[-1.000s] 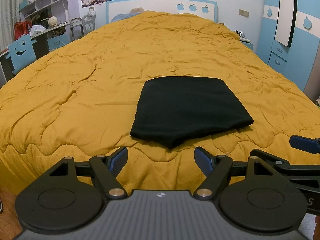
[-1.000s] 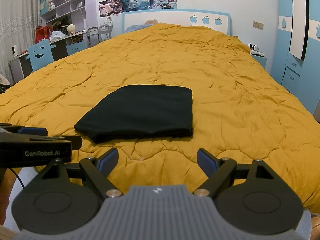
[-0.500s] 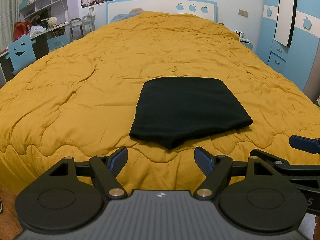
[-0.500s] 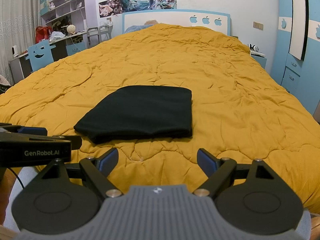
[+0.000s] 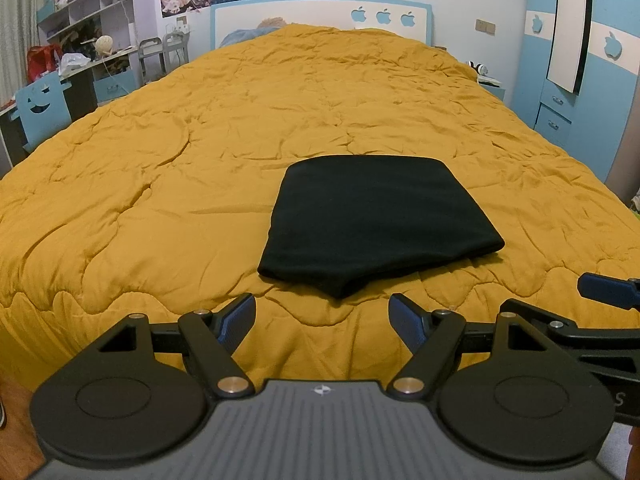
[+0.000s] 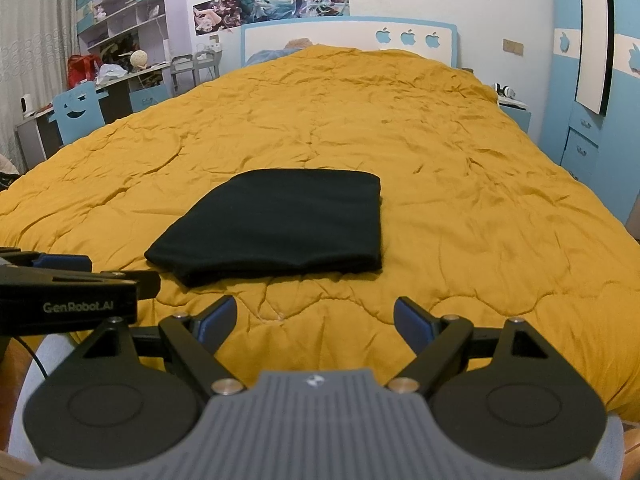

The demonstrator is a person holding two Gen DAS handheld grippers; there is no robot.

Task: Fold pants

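The black pants (image 5: pixel 372 220) lie folded into a compact rectangle on the mustard quilt, near the foot of the bed; they also show in the right wrist view (image 6: pixel 280 222). My left gripper (image 5: pixel 322 318) is open and empty, held back from the pants over the bed's near edge. My right gripper (image 6: pixel 315 320) is open and empty, also short of the pants. Each gripper shows at the edge of the other's view.
The mustard quilt (image 5: pixel 280 112) covers the whole bed up to a white and blue headboard (image 5: pixel 320 12). A desk with a blue chair (image 5: pixel 40 108) stands at the left. A blue wardrobe (image 5: pixel 580 80) stands at the right.
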